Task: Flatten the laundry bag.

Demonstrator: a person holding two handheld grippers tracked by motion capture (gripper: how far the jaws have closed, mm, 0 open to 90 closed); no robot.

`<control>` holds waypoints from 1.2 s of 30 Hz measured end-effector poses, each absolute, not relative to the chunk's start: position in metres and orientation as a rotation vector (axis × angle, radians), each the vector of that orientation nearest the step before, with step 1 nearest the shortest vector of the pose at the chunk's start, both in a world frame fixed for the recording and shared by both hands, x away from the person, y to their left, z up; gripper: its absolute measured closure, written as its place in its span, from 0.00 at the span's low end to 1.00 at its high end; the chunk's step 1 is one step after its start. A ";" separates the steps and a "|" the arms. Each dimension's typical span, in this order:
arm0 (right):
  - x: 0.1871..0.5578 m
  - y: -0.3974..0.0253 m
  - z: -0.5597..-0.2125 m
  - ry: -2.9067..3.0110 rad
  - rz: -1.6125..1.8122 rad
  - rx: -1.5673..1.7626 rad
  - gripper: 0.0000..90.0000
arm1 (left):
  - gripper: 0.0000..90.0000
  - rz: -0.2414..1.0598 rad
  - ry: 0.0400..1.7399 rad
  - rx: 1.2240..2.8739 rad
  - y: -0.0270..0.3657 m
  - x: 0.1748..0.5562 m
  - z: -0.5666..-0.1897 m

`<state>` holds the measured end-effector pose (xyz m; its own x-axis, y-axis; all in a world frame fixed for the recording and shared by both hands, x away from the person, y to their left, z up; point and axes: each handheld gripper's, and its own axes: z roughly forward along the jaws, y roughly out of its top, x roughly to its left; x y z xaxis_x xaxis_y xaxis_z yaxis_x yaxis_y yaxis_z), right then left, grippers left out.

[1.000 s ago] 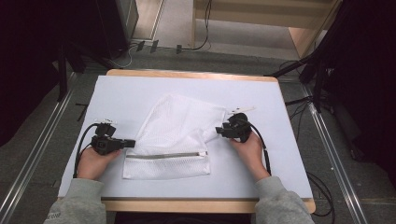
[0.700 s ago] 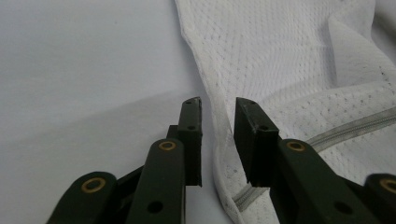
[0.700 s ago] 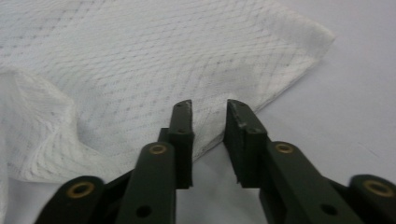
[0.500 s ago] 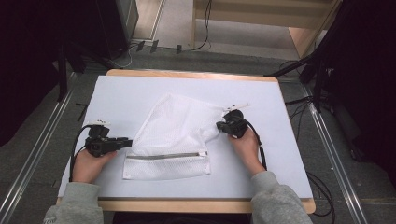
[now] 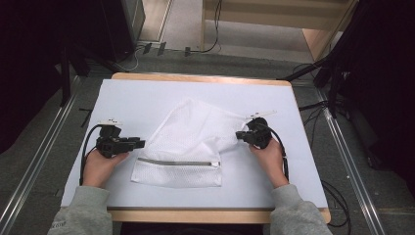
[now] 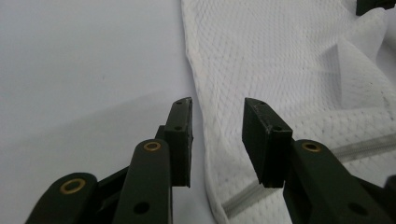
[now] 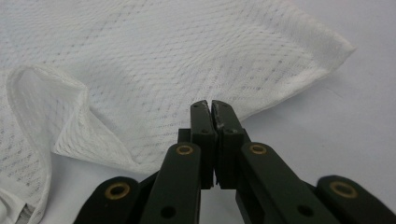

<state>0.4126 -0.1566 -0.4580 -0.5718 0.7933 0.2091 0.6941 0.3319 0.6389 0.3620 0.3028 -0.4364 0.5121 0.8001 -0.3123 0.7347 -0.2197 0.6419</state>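
Lying near the middle of the white-covered wooden surface (image 5: 147, 98), the white mesh zippered laundry bag (image 5: 188, 144) has its grey zipper (image 5: 178, 163) running from 9 o'clock to 3 o'clock along its near end, in the high view. From that squared near end the bag's long axis slants away toward 1 o'clock, and its far part is folded over into a rough point aimed at 12 o'clock, so the true outline is hard to make out. The left black two-jaw tool (image 5: 138, 143) sits at the bag's 9 o'clock side, its jaws pointing toward 3 o'clock at the bag's left edge. In the left gripper view the left tool (image 6: 217, 135) stands moderately wide with nothing between the jaws; the bag's hemmed edge runs just beyond and under the gap, and the zipper is cut off by the right-hand jaw. The right black two-jaw tool (image 5: 240, 135) is at the bag's 3 o'clock side, pointing toward 9 o'clock at the rumpled right corner. In the right gripper view the right tool (image 7: 210, 109) has its jaws pressed together, tips at the mesh edge; whether a bit of fabric is pinched between them cannot be told. A raised fold of mesh (image 7: 51, 112) stands at 9 o'clock from those tips, hiding what lies behind it.
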 end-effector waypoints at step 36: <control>0.411 -0.145 -0.466 2.458 1.058 1.348 1.00 | 0.99 0.144 1.284 2.074 0.232 0.490 -0.446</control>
